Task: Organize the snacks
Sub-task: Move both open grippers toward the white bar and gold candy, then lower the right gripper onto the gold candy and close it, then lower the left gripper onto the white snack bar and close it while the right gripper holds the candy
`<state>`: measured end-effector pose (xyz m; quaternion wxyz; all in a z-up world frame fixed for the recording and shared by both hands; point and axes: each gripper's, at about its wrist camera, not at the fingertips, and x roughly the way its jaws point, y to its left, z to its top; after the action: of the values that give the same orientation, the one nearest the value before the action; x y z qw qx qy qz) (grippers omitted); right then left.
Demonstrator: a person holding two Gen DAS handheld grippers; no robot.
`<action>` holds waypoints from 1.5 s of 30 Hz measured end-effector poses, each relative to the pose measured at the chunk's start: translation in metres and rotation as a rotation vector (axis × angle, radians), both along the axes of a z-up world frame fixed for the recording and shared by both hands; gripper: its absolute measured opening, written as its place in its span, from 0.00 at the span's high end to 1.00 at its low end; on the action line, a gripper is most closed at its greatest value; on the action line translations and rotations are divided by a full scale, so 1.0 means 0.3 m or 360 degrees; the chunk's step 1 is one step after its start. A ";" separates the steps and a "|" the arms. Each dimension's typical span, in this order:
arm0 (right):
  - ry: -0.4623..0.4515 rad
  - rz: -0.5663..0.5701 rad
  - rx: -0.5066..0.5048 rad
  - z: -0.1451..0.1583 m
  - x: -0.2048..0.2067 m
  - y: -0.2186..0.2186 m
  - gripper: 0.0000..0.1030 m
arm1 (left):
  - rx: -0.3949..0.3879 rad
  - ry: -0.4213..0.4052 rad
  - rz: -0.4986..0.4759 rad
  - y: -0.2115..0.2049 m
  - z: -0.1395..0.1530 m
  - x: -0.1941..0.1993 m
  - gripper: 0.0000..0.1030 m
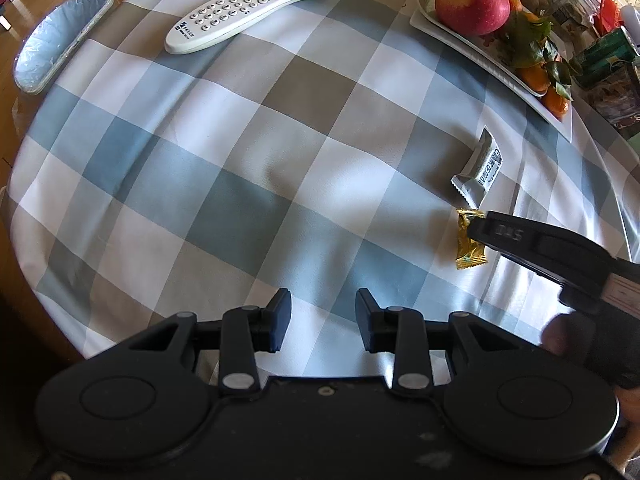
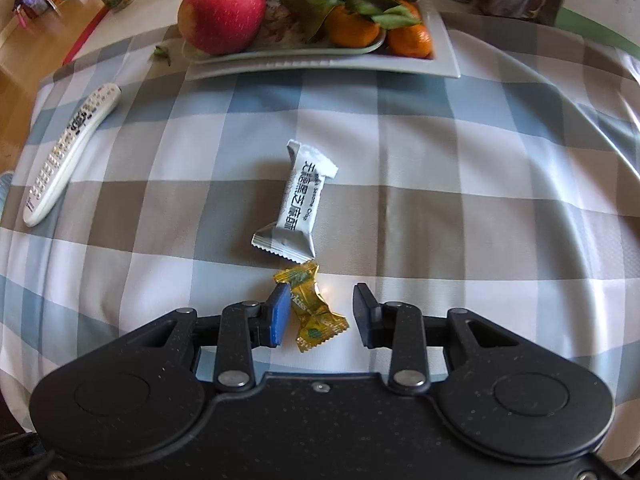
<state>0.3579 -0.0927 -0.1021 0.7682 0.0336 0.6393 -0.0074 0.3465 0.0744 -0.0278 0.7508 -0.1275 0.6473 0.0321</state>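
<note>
Only the right wrist view shows the right gripper (image 2: 318,312) fingers apart around the gold candy (image 2: 316,312); the left gripper (image 1: 323,318) fingers stand apart, empty.

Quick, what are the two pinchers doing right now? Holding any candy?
Left gripper: open, holding nothing, only tablecloth below it.
Right gripper: open, holding nothing; the gold candy lies between its jaws, not pinched.

Left claw (image 1: 323,317) parted, right claw (image 2: 321,312) parted, both pointing down
</note>
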 end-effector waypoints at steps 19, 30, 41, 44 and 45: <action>0.0013 0.0081 0.0008 -0.025 -0.034 0.024 0.73 | 0.0035 -0.0002 -0.0023 -0.019 -0.008 0.006 0.67; 0.0030 -0.0046 0.0068 0.074 -0.153 -0.176 0.74 | 0.0100 -0.0014 -0.0077 -0.048 -0.025 0.012 0.67; 0.0144 -0.0350 0.0079 0.113 -0.329 -0.426 0.74 | 0.0126 -0.0155 -0.0237 -0.143 -0.041 -0.005 0.66; 0.0139 -0.0383 0.0088 0.124 -0.335 -0.445 0.74 | 0.0158 -0.0192 -0.0302 -0.179 -0.057 -0.016 0.66; 0.0148 -0.0381 0.0074 0.128 -0.332 -0.445 0.74 | 0.0174 -0.0207 -0.0325 -0.191 -0.061 -0.022 0.66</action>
<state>0.2582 -0.2260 -0.0637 0.7303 0.1271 0.6657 -0.0856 0.3400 0.0169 -0.0461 0.7963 -0.0218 0.6043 -0.0175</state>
